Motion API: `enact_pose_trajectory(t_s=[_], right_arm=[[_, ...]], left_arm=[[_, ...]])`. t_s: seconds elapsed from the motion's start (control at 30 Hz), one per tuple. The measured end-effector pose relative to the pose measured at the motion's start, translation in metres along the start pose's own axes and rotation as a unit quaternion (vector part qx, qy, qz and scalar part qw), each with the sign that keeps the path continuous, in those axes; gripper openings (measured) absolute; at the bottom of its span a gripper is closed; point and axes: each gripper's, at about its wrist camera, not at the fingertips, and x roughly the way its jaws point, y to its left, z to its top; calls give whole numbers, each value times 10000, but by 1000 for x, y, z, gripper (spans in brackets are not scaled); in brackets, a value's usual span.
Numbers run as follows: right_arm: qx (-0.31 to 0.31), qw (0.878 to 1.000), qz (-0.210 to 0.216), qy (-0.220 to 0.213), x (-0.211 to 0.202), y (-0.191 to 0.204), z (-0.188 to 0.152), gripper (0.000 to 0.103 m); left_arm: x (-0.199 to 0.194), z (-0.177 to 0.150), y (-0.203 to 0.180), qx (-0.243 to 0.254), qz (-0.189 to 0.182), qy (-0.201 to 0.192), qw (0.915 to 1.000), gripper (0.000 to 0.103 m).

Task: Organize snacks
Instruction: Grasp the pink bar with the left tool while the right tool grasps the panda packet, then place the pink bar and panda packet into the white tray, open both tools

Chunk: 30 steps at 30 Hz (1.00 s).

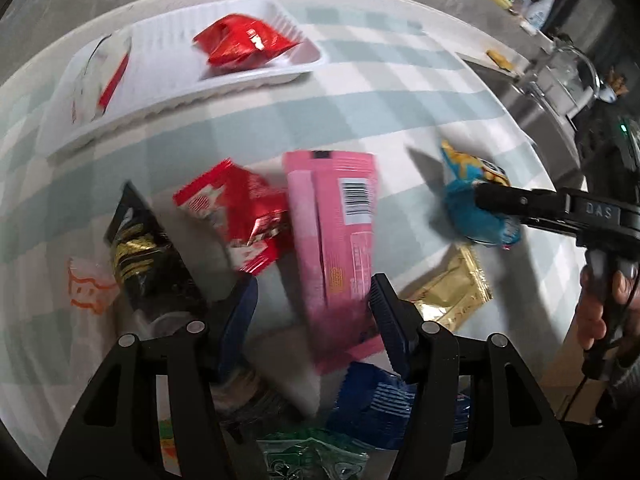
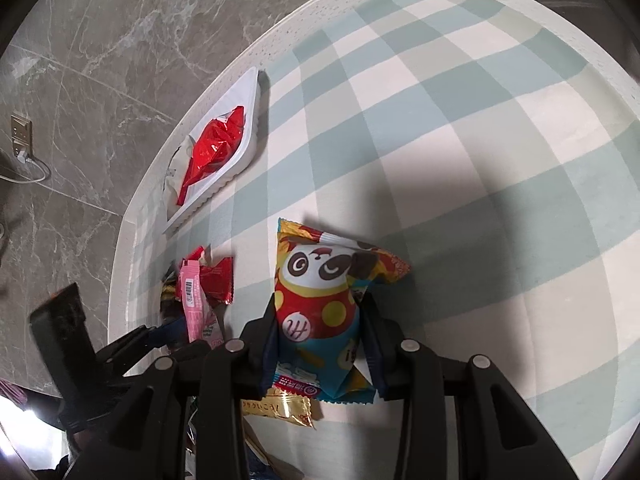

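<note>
Checked tablecloth (image 2: 460, 128) over grey marbled floor | right gripper (image 2: 320, 332) angled steeply down, jaws clamped on panda snack bag (image 2: 316, 304) | left gripper (image 1: 312, 304) angled down, jaws apart astride pink packet (image 1: 336, 240), contact unclear | white tray (image 1: 168, 92) holds red wrapper (image 1: 244, 42).

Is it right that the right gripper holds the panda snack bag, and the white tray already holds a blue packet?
Not quite. The right gripper does hold the panda snack bag, but the packet in the white tray is red, not blue. The left wrist view shows it clearly; the right wrist view agrees.
</note>
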Motion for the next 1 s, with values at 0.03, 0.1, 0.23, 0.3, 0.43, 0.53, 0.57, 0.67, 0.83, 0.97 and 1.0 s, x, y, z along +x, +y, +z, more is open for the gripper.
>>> enact_pose_trajectory(t_s=[0.03, 0.1, 0.23, 0.3, 0.43, 0.53, 0.57, 0.67, 0.83, 0.97, 1.0], right_arm=[[14, 10000, 16, -4, 0, -1, 0, 39], [40, 10000, 57, -3, 0, -3, -1, 40], [46, 9999, 94, -3, 0, -4, 0, 40], [33, 9999, 95, -7, 1, -4, 0, 40], [29, 9999, 104, -2, 1, -5, 0, 41], [30, 9999, 117, 2, 1, -5, 0, 42], [39, 9999, 136, 5, 2, -6, 1, 42], [50, 9998, 202, 21, 2, -8, 1, 42], [249, 9981, 556, 85, 1, -16, 3, 39], [433, 9953, 854, 106, -2, -19, 5, 39], [471, 9946, 921, 112, -2, -19, 6, 39]], left_arm=[[1, 1, 1, -53, -1, 24, 10000, 56], [2, 2, -2, -3, -15, -22, 10000, 56], [6, 7, -17, 202, -123, -52, 9997, 55], [12, 10, -23, 324, -70, -37, 9994, 43], [20, 10, -29, 490, -64, -57, 9988, 25], [21, 10, -26, 388, -249, -91, 9989, 23], [22, 11, -23, 305, -336, -88, 9989, 23], [21, 11, -16, 94, -602, -119, 9981, 20], [13, 13, -4, -236, -1104, -173, 9935, 20], [1, 16, 2, -382, -1356, -283, 9896, 20], [-3, 17, 3, -414, -1440, -308, 9882, 20]])
